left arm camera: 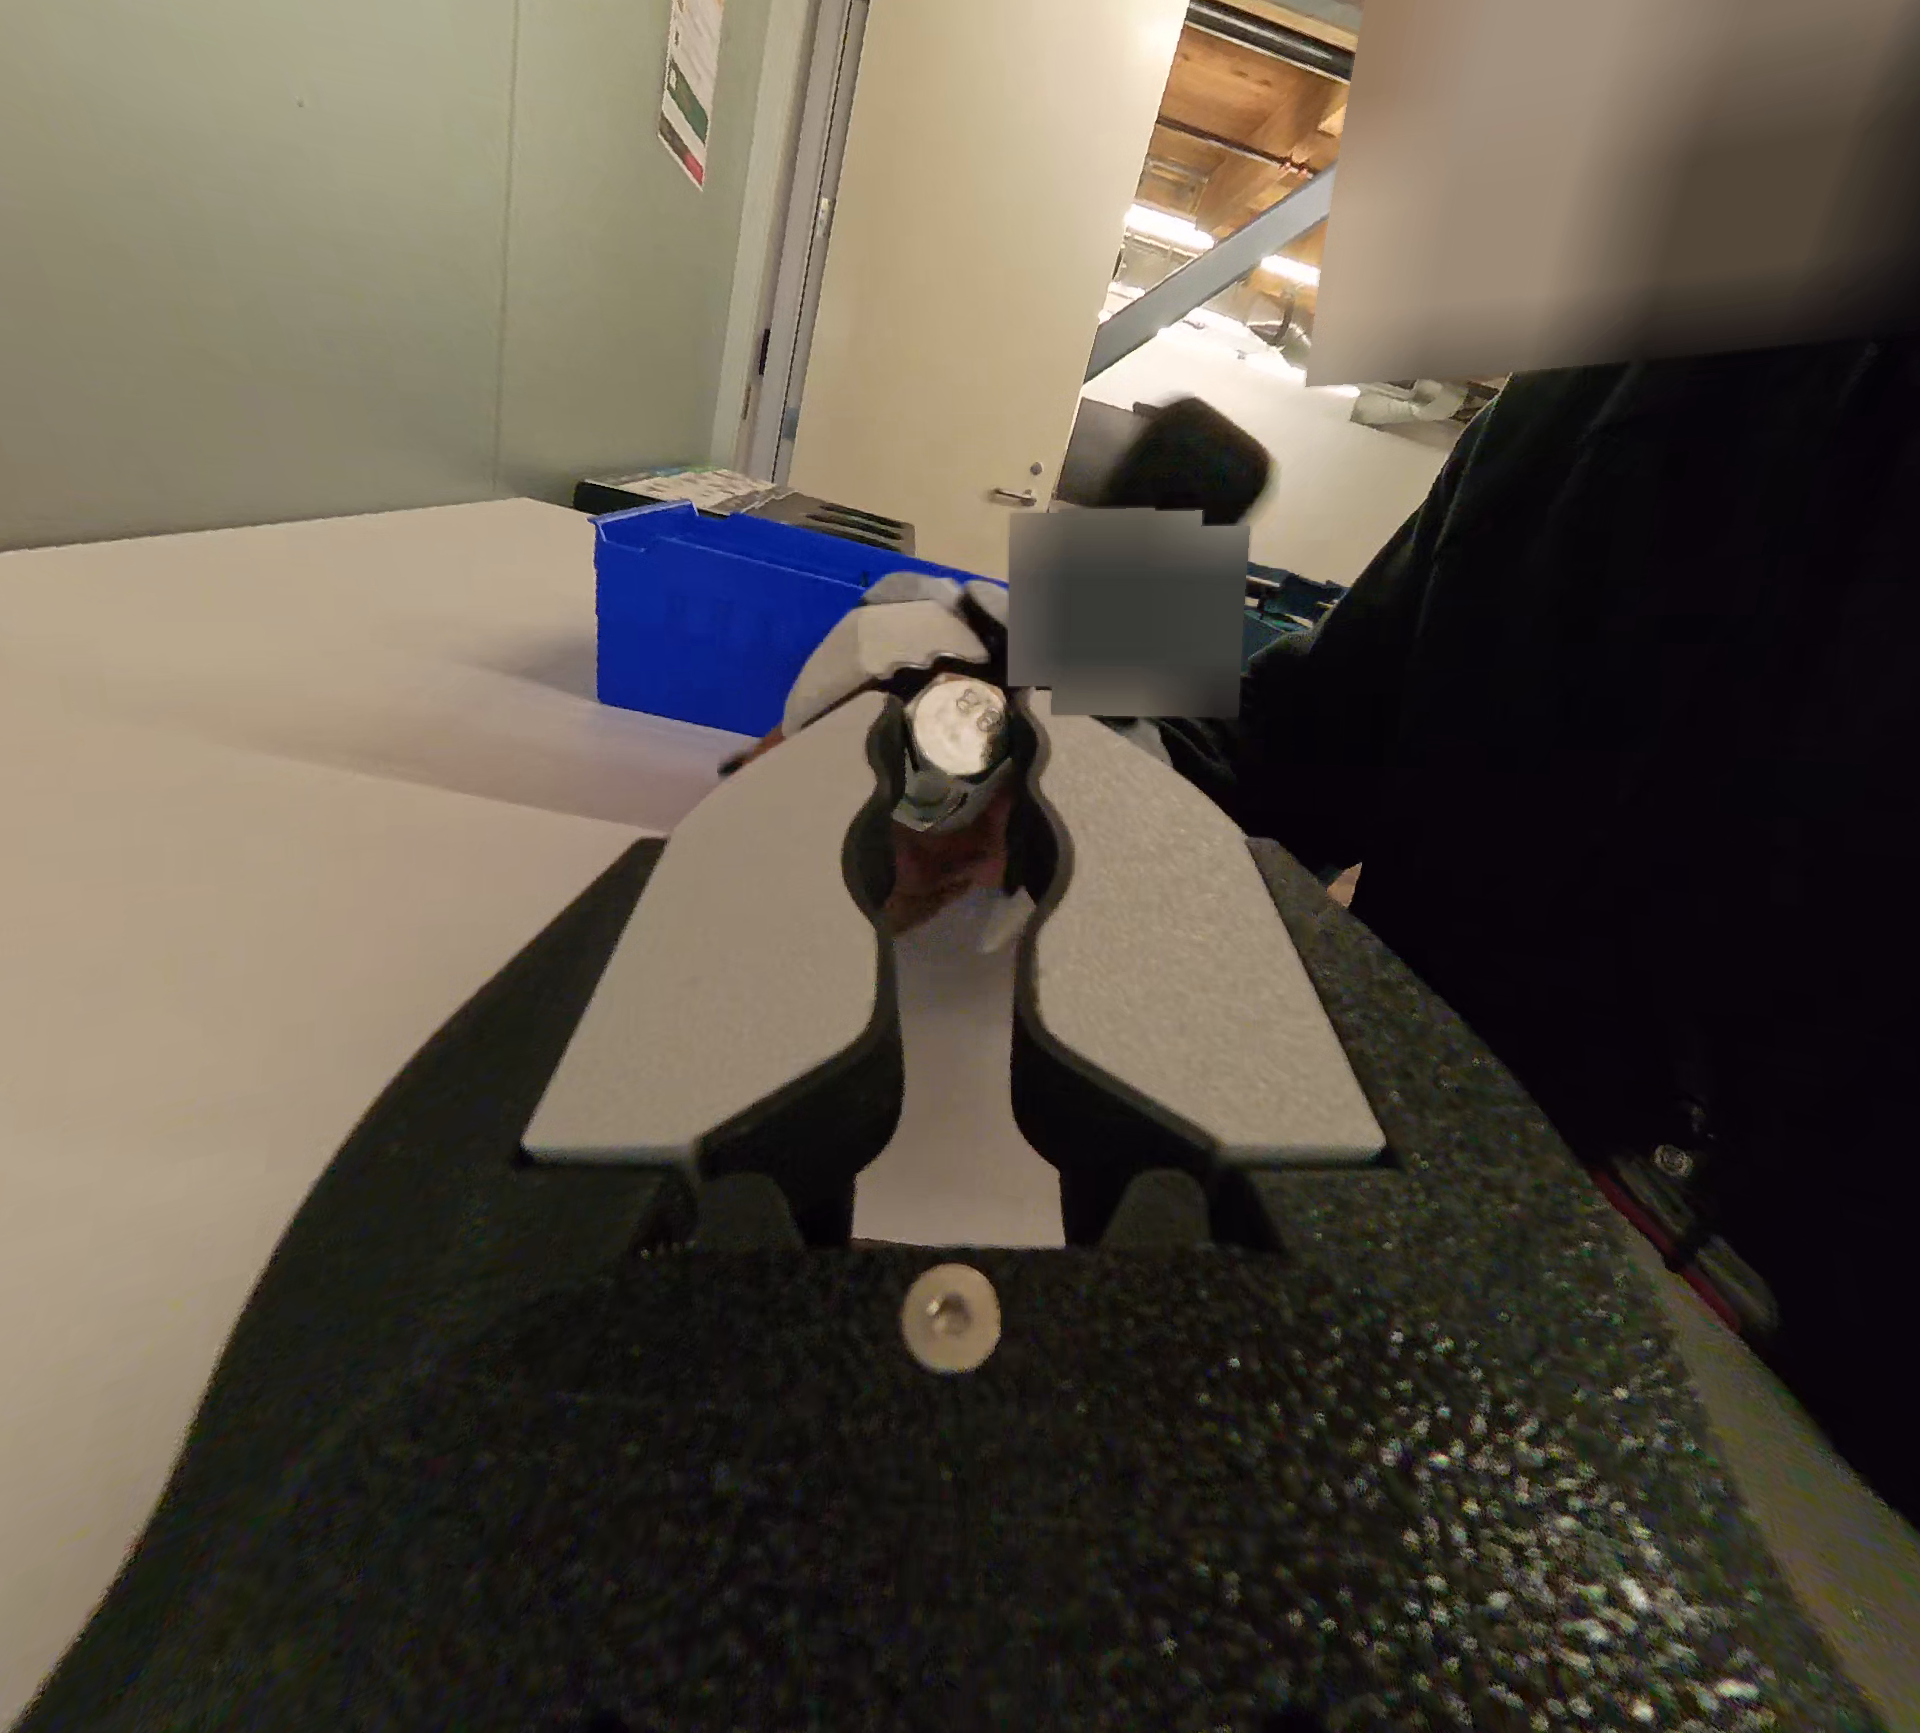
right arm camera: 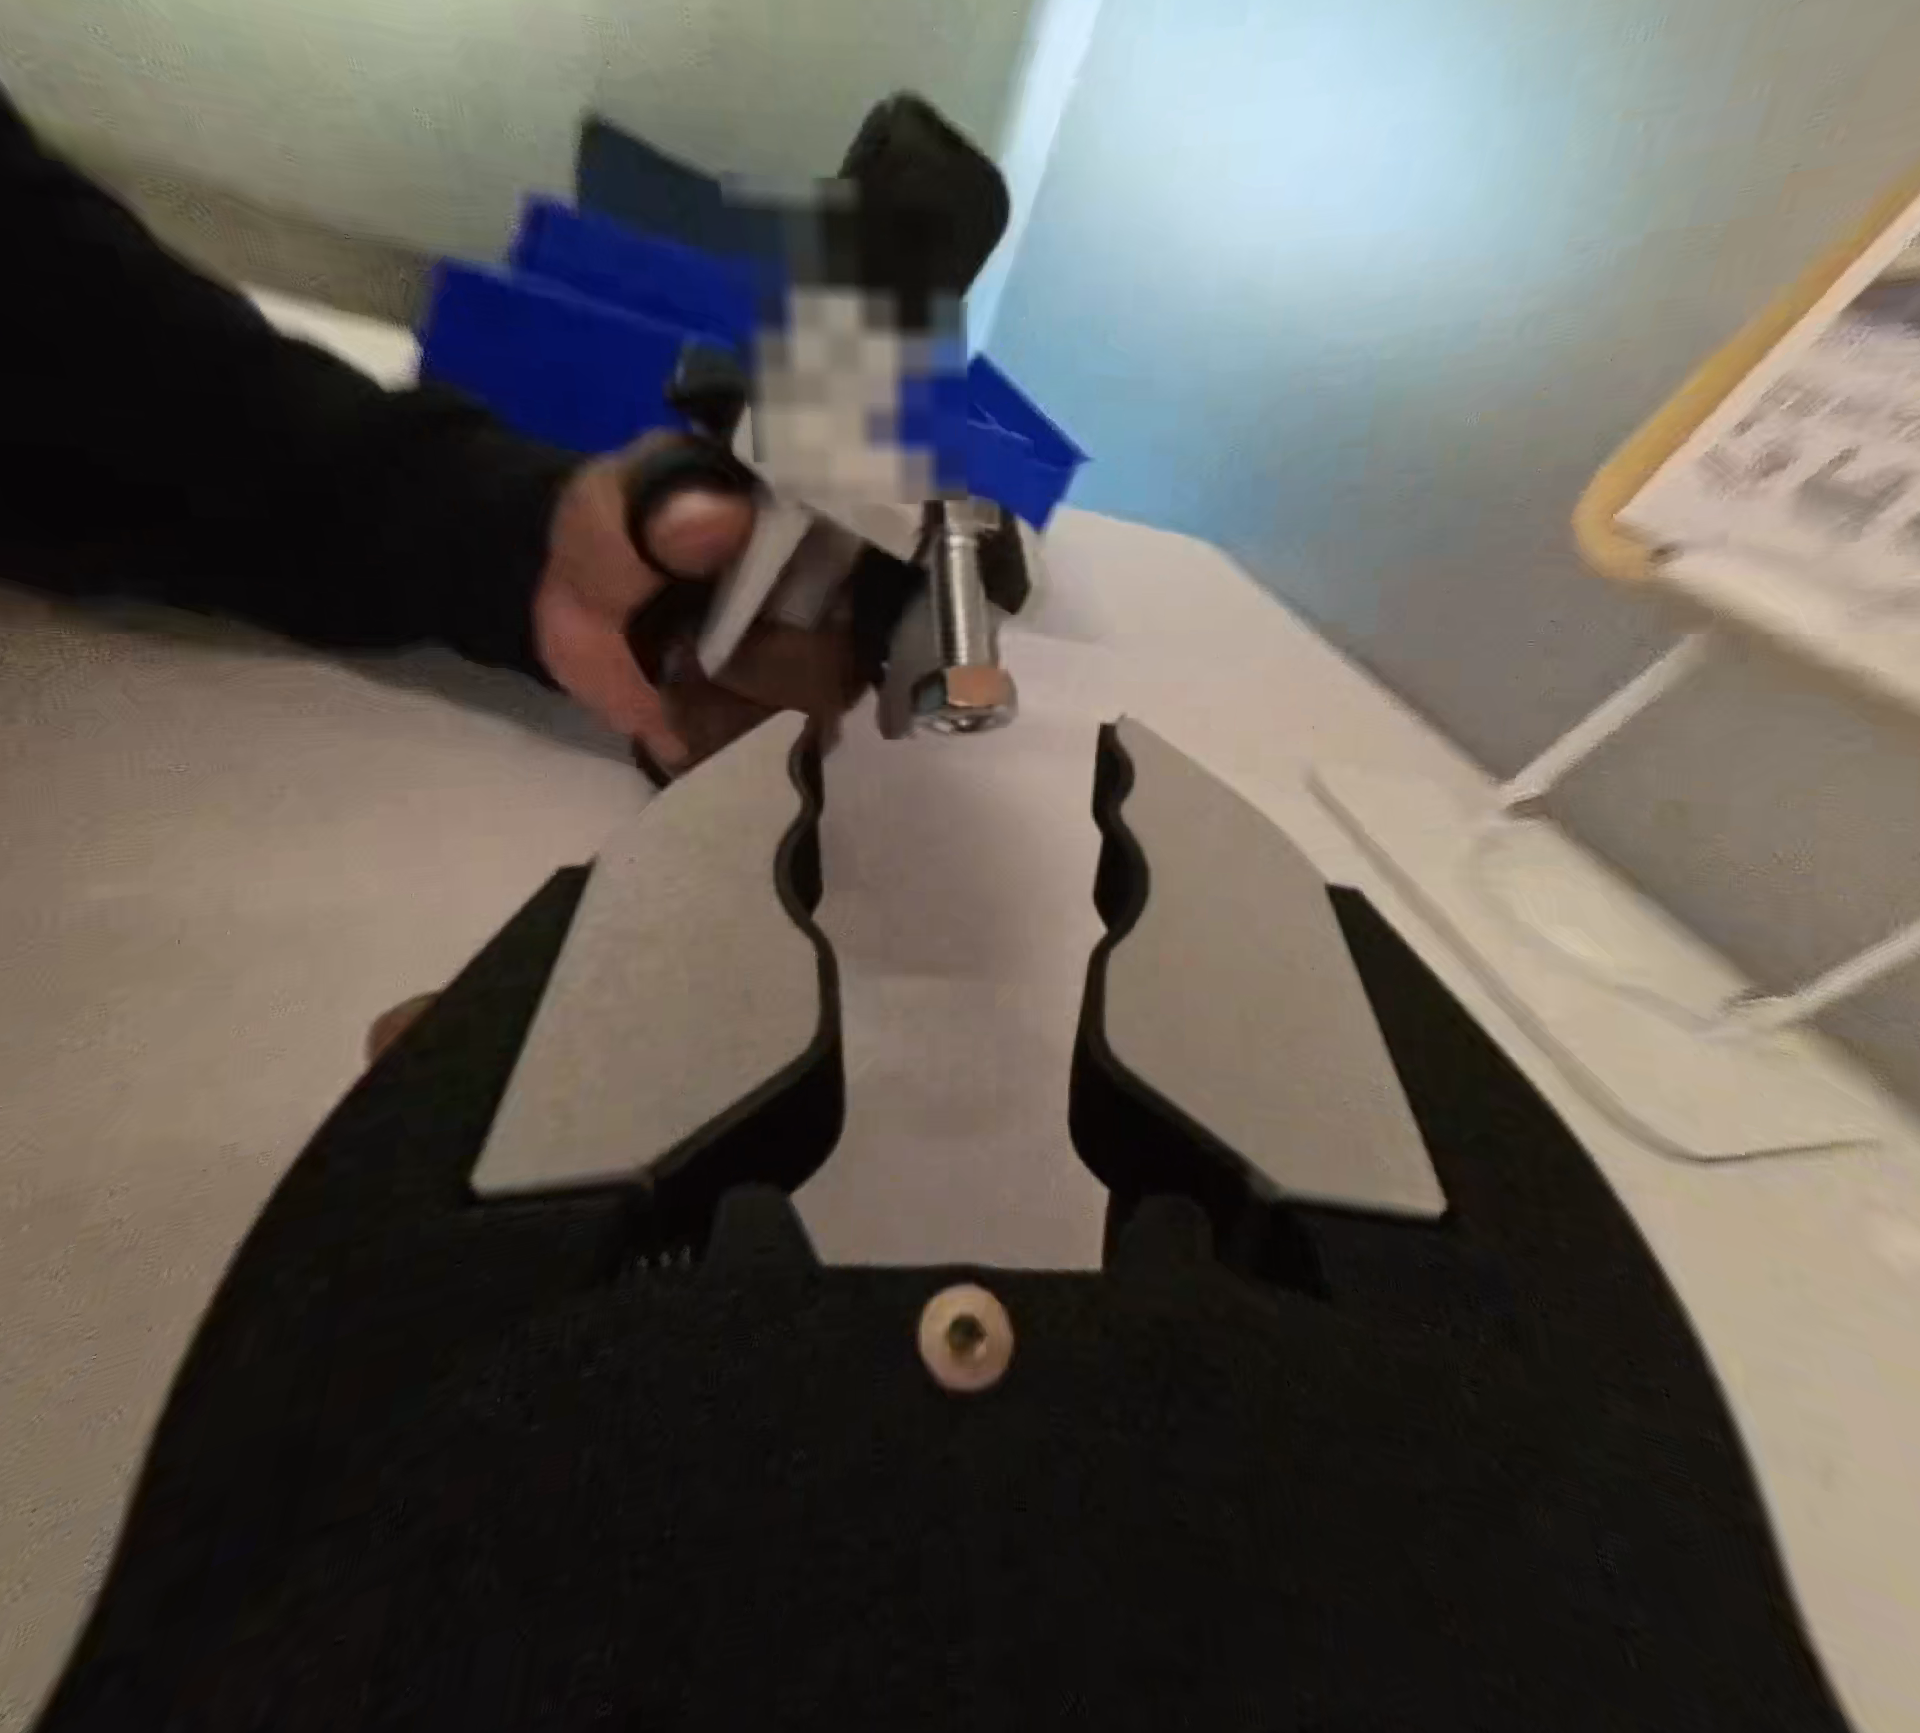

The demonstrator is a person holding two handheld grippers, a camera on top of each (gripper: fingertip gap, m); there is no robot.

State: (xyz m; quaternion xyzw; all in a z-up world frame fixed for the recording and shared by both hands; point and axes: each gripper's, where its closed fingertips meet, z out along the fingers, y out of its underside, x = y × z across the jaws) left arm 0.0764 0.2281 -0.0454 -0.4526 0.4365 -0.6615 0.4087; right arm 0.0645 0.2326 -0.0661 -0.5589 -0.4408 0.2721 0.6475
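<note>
Currently the bolt (right arm camera: 961, 603) is clamped upright at its head by the left gripper (left arm camera: 954, 753); nut (right arm camera: 971, 696) lowest. Right gripper (right arm camera: 951, 738), fingers apart and apparently bare, is just below it.

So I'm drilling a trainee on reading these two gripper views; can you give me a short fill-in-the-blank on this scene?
1. The left gripper is shut on a steel ____.
2. A hex ____ sits on the threaded end of the bolt.
3. The right gripper is ____, holding nothing.
4. The bin on the white table is ____.

Missing words: bolt; nut; open; blue
</note>
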